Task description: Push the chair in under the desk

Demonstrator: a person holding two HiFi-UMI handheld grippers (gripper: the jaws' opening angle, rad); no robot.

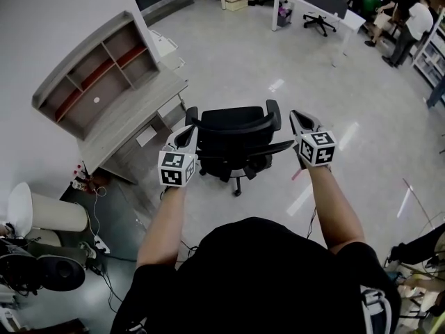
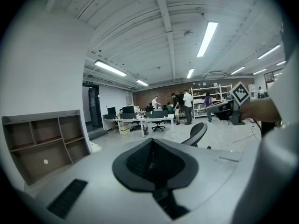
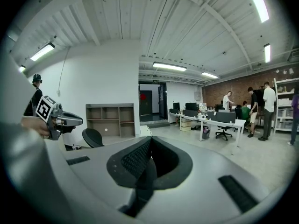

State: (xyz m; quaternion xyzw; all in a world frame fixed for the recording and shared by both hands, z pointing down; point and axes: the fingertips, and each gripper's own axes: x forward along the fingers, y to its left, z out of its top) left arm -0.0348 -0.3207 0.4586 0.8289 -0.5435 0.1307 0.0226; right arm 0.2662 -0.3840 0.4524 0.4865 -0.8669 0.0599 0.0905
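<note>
A black office chair stands on the grey floor, to the right of a grey desk that carries a shelf unit. My left gripper is shut and empty beside the chair's left side. On the other side, just off the right armrest, my right gripper is also shut and holds nothing. I cannot tell whether either one touches the chair. The left gripper view shows its shut jaws and the chair's backrest to the right. In the right gripper view the backrest shows at the left, below the left gripper.
Long white desks with another chair and several people stand at the far end of the room. A white rounded bin, cables and a power strip lie on the floor at the left, near the desk's foot.
</note>
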